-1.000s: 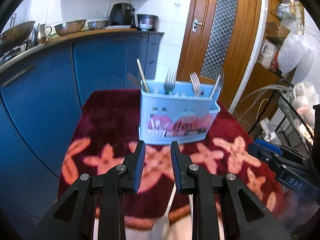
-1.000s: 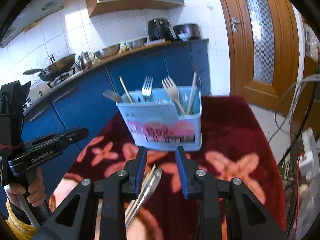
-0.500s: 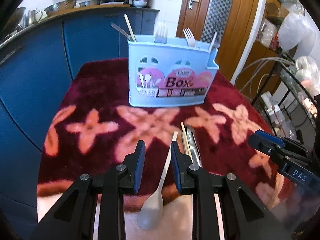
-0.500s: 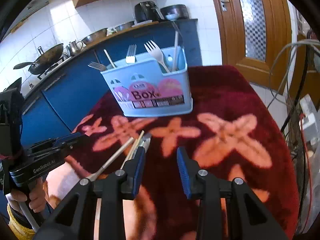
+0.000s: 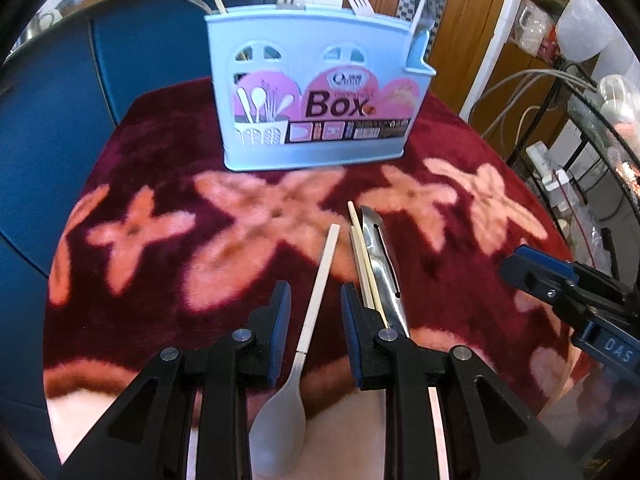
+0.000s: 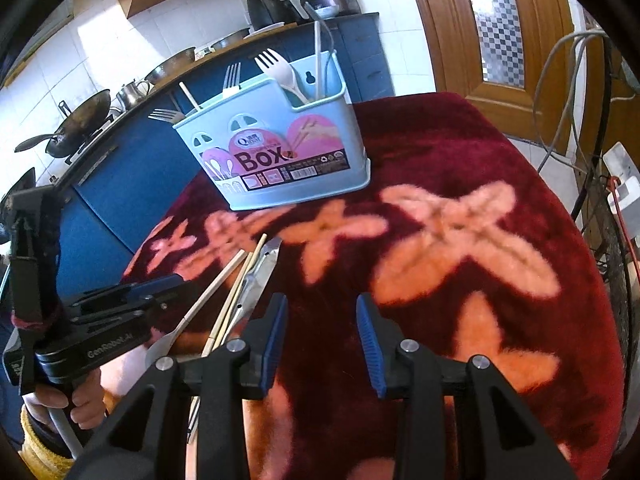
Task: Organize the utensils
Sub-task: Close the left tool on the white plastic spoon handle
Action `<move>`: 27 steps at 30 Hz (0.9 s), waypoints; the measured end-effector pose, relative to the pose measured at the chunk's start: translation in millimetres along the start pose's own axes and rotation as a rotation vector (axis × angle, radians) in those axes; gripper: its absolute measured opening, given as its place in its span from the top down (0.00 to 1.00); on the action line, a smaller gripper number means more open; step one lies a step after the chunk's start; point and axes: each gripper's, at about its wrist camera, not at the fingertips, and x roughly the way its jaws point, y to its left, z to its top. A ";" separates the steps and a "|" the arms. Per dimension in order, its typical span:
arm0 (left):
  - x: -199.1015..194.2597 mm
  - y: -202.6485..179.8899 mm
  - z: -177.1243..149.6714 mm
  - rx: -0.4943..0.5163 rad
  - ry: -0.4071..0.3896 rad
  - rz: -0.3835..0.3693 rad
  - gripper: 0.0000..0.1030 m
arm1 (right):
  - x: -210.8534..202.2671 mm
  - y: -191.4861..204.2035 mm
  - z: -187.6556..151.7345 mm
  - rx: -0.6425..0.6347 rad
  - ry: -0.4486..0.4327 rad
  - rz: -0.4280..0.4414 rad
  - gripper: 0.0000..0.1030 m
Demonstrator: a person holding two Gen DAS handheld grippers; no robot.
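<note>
Left claw hovers narrowly parted astride the white spoon, pads not pressing it; chopsticks and peeler lie beside, utensil box near the worktop's far edge. Right claw, jaws opening and empty, hangs over the floral cloth.

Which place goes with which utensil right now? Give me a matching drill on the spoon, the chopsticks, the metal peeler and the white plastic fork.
Things:
1. spoon
2. chopsticks
3. metal peeler
4. white plastic fork

Places:
A. standing in the blue utensil box
B. flat on the cloth, handle running between the left gripper jaws
C. outermost of the loose pieces, on the side toward the right gripper
D. flat on the cloth, between the spoon and the peeler

Pairs: 1-B, 2-D, 3-C, 4-A
</note>
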 end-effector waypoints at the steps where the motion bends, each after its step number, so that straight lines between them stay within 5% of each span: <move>1: 3.5 -1.4 0.7 0.007 0.008 0.003 0.75 | 0.3 -1.1 -0.6 0.002 0.001 0.001 0.62; 11: 28.3 -13.6 11.2 0.083 0.070 0.025 0.76 | 7.5 -8.6 -3.7 0.018 0.023 0.012 0.62; 17: 35.2 -13.8 20.3 0.104 0.091 0.018 0.93 | 10.1 -10.8 -4.9 0.020 0.031 0.016 0.61; 27: 17.9 6.7 16.1 0.000 0.004 0.001 0.96 | 18.0 1.7 -1.0 -0.003 0.064 0.024 0.61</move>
